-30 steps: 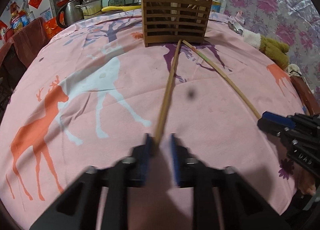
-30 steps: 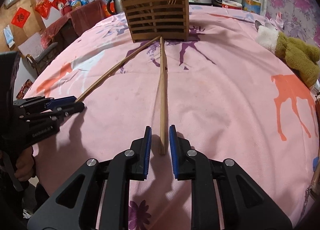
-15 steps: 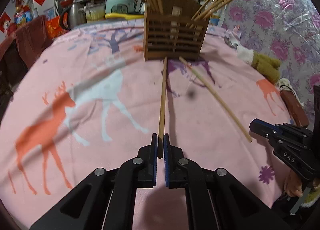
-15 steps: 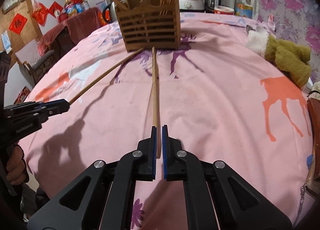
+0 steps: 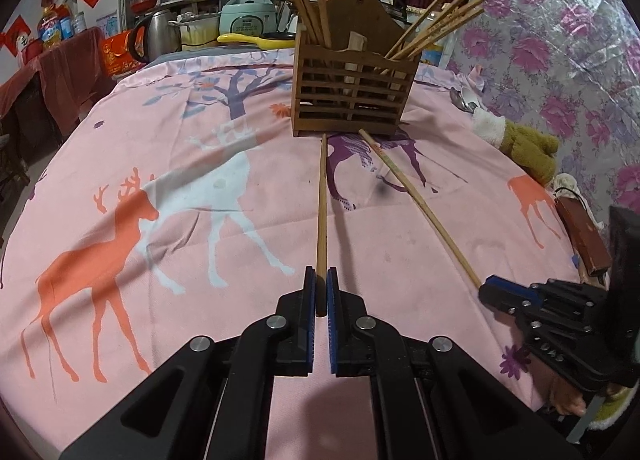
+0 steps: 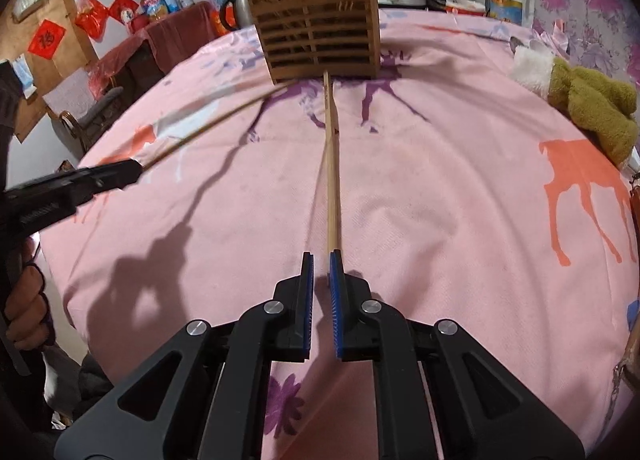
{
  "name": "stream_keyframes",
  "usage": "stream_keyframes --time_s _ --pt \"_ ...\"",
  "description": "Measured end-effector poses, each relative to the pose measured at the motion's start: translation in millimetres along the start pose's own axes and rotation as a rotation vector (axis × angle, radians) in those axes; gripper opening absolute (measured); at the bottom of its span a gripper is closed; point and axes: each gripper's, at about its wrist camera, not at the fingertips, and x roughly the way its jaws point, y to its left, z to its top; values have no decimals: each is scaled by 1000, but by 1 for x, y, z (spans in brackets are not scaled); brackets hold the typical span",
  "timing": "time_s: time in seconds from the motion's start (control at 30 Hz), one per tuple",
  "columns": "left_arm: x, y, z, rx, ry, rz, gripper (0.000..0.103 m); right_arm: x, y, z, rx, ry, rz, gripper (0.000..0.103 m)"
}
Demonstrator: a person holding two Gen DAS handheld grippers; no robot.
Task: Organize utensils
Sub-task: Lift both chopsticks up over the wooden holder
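Chopstick (image 5: 321, 216) tip toward holder (image 5: 352, 96)

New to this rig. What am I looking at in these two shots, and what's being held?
No robot: a person holds tongs in each hand, each with a fisheye camera looking along its fingers. One picture per camera. On the pink deer cloth stands a wooden holder full of chopsticks. The left tongs are shut on the near end of one loose chopstick. The right tongs stand slightly apart; the other chopstick ends at one pad's tip, not between them.
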Motion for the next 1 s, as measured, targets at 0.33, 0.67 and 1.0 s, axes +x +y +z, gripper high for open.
stream_keyframes --time_s 0.33,0.67,1.0 --pt "-3 6 2 -16 -10 5 6 -13 0 1 -2 -56 -12 7" --pt "-54 -2 53 37 -136 17 6 -94 -3 63 -56 -337 -51 6" --pt "-93 -28 148 107 -219 -21 6 -148 7 143 -106 -503 -17 6"
